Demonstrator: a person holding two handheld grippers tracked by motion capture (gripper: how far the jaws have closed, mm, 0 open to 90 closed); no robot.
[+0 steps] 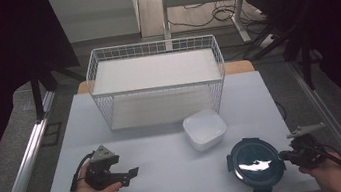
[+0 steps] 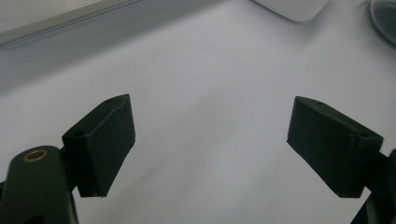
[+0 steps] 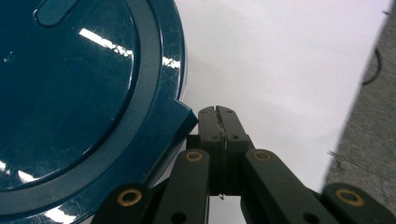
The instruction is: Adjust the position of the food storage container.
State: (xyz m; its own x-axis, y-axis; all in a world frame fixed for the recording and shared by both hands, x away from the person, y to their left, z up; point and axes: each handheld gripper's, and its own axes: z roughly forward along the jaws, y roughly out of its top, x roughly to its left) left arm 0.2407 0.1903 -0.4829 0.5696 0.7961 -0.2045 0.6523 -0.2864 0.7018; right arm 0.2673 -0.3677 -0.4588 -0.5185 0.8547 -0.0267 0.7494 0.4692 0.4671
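The right gripper (image 1: 288,154) sits at the near right of the counter (image 1: 165,147), its fingers (image 3: 218,122) pressed together on nothing, tips just beside a latch tab of the round teal lid (image 1: 256,163). That lid lies flat on the counter's near right, apparently on its container. To handle it well, the person would likely part the fingers first, then slide one under the tab rather than push the lid sideways. The left gripper (image 1: 130,176) hovers at near left, fingers (image 2: 100,140) spread wide over bare counter, free to steady the lid's far rim. Beyond stands the white tub (image 1: 205,129), and behind it the wire rack (image 1: 156,80).
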